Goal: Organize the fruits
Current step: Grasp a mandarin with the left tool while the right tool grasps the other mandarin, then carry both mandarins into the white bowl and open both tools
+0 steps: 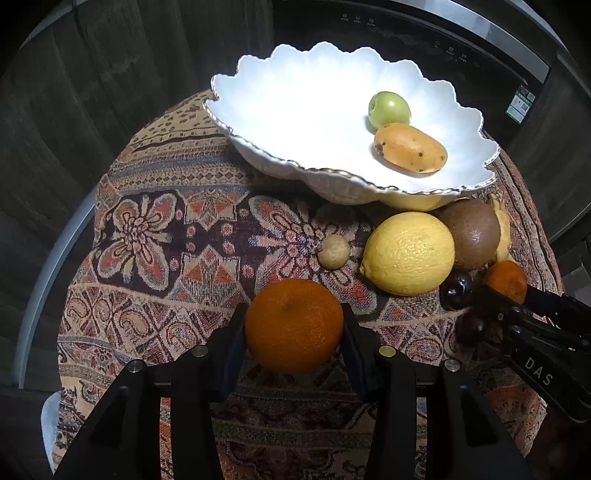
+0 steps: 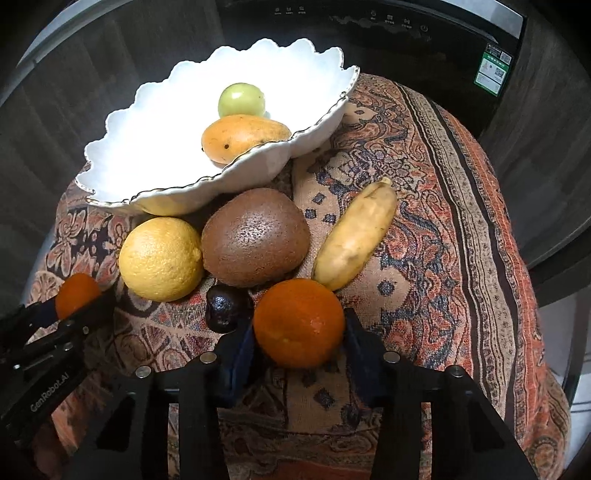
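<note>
My left gripper is shut on an orange, just above the patterned cloth. My right gripper is shut on a second orange; it also shows in the left wrist view. The white scalloped bowl stands at the back and holds a green apple and a mango. In front of the bowl lie a lemon, a kiwi, a small banana, a dark cherry and a small tan longan.
A round table under a patterned cloth carries everything. A dark appliance with a control panel stands behind the table. The cloth drops off at the right edge.
</note>
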`<state>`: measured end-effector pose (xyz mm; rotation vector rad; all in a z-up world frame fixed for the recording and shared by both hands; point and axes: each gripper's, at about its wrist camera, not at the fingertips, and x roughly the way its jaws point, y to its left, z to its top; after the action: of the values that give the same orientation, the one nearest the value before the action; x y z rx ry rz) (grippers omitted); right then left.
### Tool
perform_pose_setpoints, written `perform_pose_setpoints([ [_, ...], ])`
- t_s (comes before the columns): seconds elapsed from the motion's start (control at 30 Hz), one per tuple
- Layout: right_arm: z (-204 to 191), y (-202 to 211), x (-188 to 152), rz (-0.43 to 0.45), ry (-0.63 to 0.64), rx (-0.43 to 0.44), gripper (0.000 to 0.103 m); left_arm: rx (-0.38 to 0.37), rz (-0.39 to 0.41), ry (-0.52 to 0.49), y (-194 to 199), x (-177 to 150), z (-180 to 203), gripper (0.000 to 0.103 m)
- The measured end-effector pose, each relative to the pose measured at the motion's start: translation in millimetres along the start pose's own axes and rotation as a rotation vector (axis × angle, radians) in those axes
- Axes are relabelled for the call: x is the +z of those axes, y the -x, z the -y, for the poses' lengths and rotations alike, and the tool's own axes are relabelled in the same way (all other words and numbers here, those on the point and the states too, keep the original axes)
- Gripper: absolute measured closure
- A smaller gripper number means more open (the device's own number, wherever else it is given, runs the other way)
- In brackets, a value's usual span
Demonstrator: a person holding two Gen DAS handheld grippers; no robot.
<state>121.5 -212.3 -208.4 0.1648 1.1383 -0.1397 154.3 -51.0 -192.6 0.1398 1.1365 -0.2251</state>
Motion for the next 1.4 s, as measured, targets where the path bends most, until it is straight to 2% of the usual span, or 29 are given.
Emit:
perform_pose_setpoints([
  [0.47,6,46,1,0.078,0.006,0.023,0.058,-0.006,0.054,-0.014,33,7,6,0.057],
  [0.9,-3,71,45,0.172,0.040,0.009,0.058,-0.009,0.149,-0.029,63,52,2,0.057],
  [1.2,1,74,83,0.217,0.052,-0.016,0.058,-0.011,0.197,-0.064,65,92,1,0.057],
  [1.4,1,67,104,0.219,0.043,-0.006,0.058,-0.031,0.188,-0.047,55,113,1,0.057],
])
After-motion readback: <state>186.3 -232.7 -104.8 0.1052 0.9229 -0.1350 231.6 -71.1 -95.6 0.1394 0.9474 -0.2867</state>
